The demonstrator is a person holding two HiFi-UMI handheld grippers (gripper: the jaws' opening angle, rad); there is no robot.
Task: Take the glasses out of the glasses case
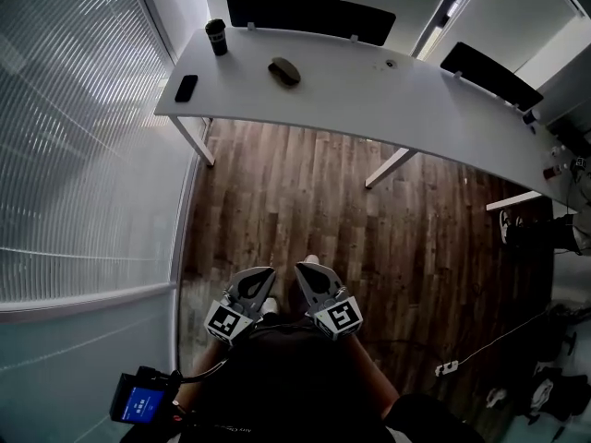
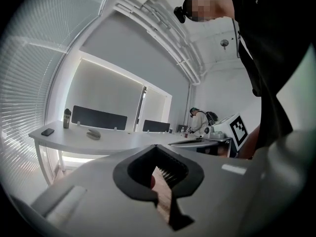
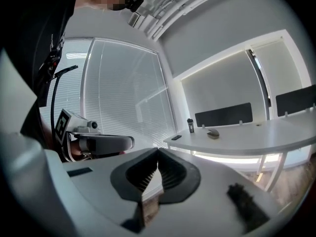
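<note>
A dark oval glasses case (image 1: pixel 284 70) lies shut on the long white desk (image 1: pixel 369 100), far ahead of me; no glasses show. Both grippers hang close to my body over the wooden floor, well short of the desk. My left gripper (image 1: pixel 263 277) and right gripper (image 1: pixel 305 273) are shut with nothing between the jaws, and their tips lean towards each other. In the left gripper view the shut left gripper (image 2: pixel 156 146) points towards the distant case (image 2: pixel 93 134). The right gripper (image 3: pixel 158 150) also faces the case (image 3: pixel 213 132), with the left gripper (image 3: pixel 98 143) beside it.
A dark tumbler (image 1: pixel 216 37) and a black phone (image 1: pixel 186 88) sit at the desk's left end. Black partition screens (image 1: pixel 309 15) line its far edge. Window blinds (image 1: pixel 74 137) run along the left. A white power strip (image 1: pixel 447 368) lies on the floor. Another person (image 2: pixel 200 120) stands far off.
</note>
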